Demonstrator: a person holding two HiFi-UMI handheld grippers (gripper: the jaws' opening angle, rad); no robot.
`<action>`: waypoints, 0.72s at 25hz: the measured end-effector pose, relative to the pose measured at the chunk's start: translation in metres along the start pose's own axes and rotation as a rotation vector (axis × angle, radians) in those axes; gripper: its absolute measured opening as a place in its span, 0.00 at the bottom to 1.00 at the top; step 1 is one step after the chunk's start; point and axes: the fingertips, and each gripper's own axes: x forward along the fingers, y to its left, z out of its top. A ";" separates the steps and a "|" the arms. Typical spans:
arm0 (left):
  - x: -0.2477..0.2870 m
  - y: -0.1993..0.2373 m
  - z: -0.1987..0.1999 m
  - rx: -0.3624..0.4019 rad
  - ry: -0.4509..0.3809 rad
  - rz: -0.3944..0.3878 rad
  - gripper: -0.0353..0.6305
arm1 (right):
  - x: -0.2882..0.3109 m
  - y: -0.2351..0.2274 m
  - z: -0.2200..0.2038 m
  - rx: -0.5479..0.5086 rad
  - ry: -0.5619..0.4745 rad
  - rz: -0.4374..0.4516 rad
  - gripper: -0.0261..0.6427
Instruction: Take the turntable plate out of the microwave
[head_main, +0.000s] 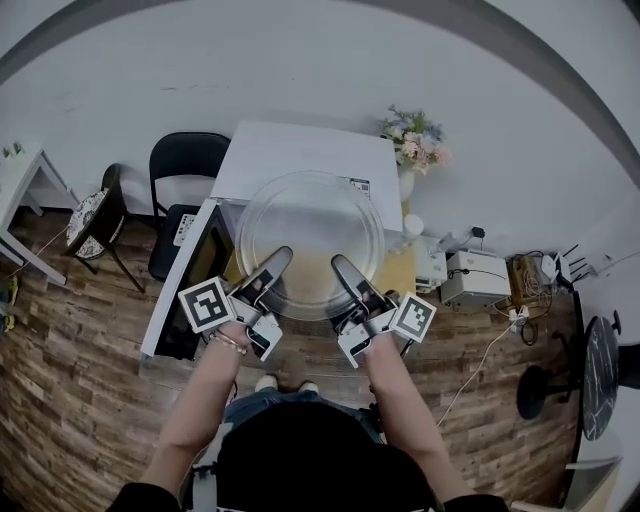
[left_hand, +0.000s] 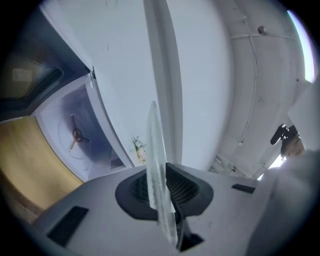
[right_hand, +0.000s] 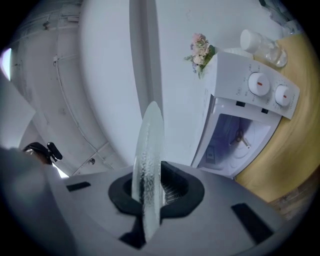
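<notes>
In front of the open microwave (head_main: 300, 150), clear of its cavity, the plate (head_main: 310, 240) is held. It is a clear, round glass disc, seen edge-on and pebbled in both gripper views. Its near edge is clamped by the left hand-held gripper (head_main: 278, 258) and the right hand-held gripper (head_main: 342, 266), set side by side. The door (head_main: 185, 290) is swung wide to the left, and the desk (head_main: 402, 272) front edge lies below the plate. A three-armed hub (right_hand: 241, 138) is seen on the cavity floor. In the head view, the lower jaws are hidden beneath the glass.
</notes>
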 end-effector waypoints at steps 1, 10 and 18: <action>0.005 -0.003 0.004 0.011 -0.001 -0.008 0.11 | 0.003 0.003 0.005 -0.013 -0.004 0.007 0.10; 0.037 -0.038 0.035 0.225 0.008 -0.113 0.11 | 0.033 0.036 0.034 -0.340 0.045 0.011 0.12; 0.047 -0.056 0.045 0.369 0.028 -0.188 0.21 | 0.046 0.046 0.040 -0.642 0.051 -0.038 0.19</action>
